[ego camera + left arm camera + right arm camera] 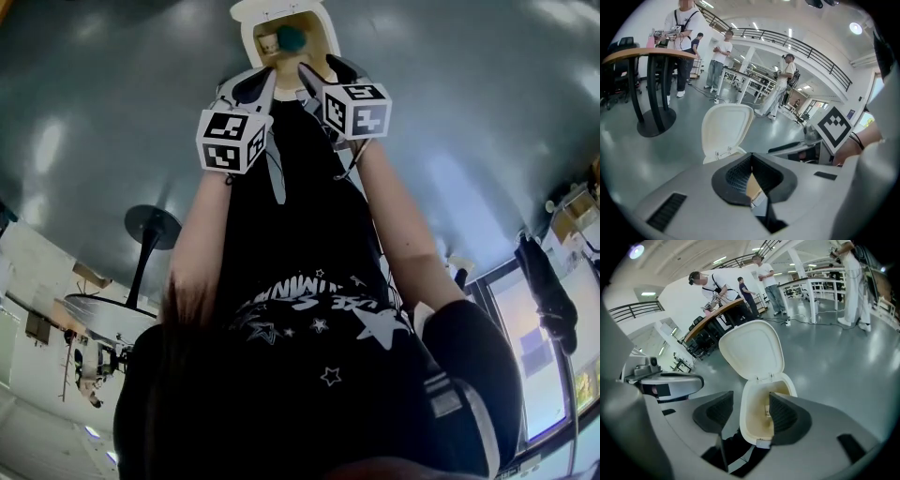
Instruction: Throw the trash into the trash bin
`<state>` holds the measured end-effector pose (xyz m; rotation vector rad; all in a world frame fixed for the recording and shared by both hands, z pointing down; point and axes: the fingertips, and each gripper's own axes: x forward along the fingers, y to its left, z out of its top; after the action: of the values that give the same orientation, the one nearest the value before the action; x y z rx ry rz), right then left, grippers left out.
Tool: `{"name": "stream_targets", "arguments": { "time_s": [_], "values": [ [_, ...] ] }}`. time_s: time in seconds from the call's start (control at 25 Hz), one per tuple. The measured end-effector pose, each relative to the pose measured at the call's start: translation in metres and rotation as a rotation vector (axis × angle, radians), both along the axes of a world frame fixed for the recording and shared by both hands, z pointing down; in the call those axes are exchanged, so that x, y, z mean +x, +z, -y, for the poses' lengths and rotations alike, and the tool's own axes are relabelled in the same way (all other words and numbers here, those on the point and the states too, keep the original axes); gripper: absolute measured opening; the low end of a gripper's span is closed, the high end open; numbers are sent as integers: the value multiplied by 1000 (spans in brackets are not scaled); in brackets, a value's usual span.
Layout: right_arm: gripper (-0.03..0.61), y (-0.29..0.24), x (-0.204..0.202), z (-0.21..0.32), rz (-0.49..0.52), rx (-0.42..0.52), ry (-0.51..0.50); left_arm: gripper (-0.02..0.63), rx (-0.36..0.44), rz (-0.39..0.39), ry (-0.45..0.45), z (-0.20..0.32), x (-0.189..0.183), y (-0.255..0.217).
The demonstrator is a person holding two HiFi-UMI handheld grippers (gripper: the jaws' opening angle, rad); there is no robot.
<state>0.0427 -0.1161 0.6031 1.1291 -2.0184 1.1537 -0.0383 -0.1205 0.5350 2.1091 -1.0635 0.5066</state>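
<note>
On the floor [469, 141], open trash bin [249, 39], teal trash [292, 38] inside, left gripper [751, 157] closed, right gripper [751, 398] apart

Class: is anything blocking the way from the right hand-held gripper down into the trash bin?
Nothing visible. The lid stands open, and the trash bin shows between the parted jaws of the right hand-held gripper.

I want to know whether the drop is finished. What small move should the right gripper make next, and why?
Probably draw the right gripper up and away from the trash bin. Its jaws stand apart with nothing between them, and a teal piece lies inside the bin, whose lid is up. The drop looks done.
</note>
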Motion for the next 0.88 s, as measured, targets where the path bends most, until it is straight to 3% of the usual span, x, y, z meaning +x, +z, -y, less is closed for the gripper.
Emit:
{"name": "stream_targets", "arguments": {
  "time_s": [0.4, 0.6, 0.72, 0.88],
  "values": [
    [215, -19, -9, -8, 23, 11, -50, 12, 17, 22, -77, -13, -18, -19],
    [158, -53, -12, -10, -3, 84, -101, 12, 31, 9, -83, -23, -16, -43],
    [156, -68, -18, -12, 35, 114, -102, 12, 50, -4, -76, -27, -14, -54],
    [102, -84, -23, -17, 29, 150, -91, 12, 72, -20, -77, -35, -20, -66]
  ]
}}
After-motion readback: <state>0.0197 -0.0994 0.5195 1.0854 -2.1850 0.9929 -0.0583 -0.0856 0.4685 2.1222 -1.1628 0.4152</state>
